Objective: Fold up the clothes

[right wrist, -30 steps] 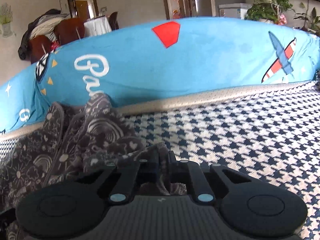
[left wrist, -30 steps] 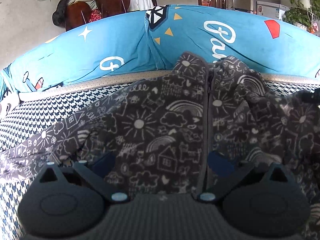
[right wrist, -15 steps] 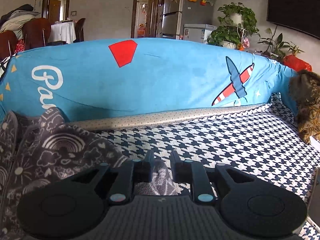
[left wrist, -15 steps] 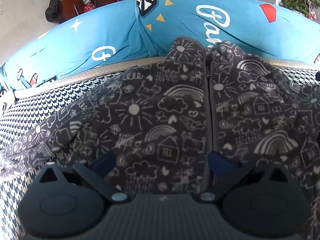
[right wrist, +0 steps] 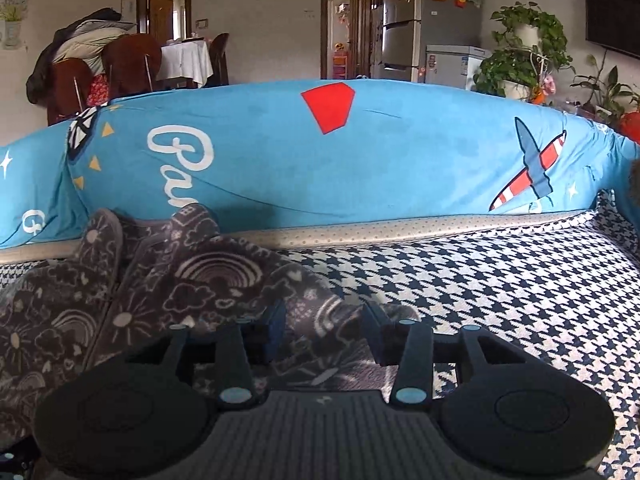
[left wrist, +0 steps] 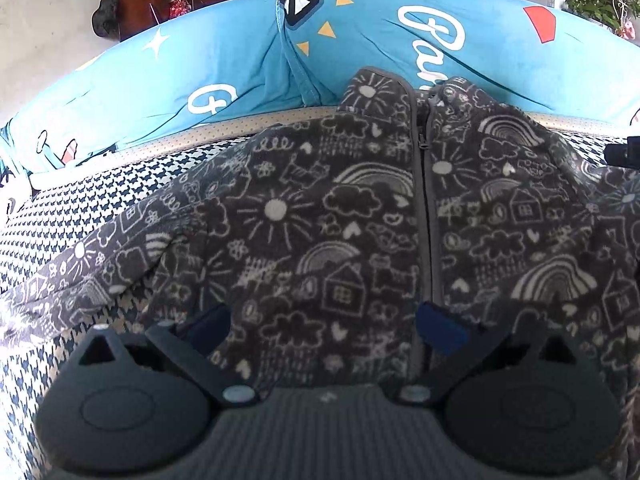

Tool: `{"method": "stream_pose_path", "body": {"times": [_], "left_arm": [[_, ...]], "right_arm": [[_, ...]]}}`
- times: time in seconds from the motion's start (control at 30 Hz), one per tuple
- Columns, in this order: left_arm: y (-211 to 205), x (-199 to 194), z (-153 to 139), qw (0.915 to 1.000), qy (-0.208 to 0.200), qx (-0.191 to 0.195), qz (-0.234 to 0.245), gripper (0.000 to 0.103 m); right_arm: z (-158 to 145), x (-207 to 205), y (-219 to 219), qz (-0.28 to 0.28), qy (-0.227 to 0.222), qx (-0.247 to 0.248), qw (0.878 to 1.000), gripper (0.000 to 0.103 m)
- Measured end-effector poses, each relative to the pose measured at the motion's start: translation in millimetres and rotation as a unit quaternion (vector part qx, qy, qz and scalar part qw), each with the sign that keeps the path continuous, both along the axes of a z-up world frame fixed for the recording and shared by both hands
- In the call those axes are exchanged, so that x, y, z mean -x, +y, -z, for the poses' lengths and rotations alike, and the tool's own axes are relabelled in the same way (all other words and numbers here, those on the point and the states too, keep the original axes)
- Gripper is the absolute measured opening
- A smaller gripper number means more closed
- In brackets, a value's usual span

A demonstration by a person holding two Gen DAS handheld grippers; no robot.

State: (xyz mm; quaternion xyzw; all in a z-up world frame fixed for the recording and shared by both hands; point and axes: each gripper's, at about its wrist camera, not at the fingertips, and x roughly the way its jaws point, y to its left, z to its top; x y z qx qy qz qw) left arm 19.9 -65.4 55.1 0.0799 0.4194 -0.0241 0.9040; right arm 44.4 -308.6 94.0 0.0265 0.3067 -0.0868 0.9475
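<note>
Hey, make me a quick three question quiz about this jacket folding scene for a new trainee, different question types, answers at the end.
1. True or false: the grey doodle-print jacket is zipped shut.
2. What lies under the jacket? A) houndstooth cover B) wooden floor C) glass table
3. Fill in: behind the jacket stands a long ____ cushion with white lettering.

Key: 1 true, the zipper runs closed up the front. 2 A, the houndstooth cover. 3 blue, the blue cushion.

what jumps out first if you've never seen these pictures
A dark grey zip-up jacket covered in white doodles of suns, rainbows and houses lies spread front-up on the black-and-white houndstooth cover. Behind it runs a long bright blue cushion printed with a red shape and a striped plane. The left tongs stand open over the jacket's hem.
</note>
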Motion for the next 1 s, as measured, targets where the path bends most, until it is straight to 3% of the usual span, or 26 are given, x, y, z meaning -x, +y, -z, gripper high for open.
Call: {"method": "stream_pose_path", "body": {"times": [0.4, 0.63, 1.0], "left_arm": [[3, 5, 1, 1.0000, 0.002, -0.005, -0.005, 0.103], [3, 8, 1, 0.9999, 0.003, -0.008, -0.007, 0.103], [1, 12, 1, 0.9999, 0.002, -0.016, -0.007, 0.103]], "right_arm": [[10, 12, 18, -0.047, 0.048, -0.025, 0.997, 0.047], [29, 8, 21, -0.042, 0.109, -0.018, 0.993, 0.049], [39, 6, 21, -0.033, 0.133, 0.006, 0.991, 0.050]]}}
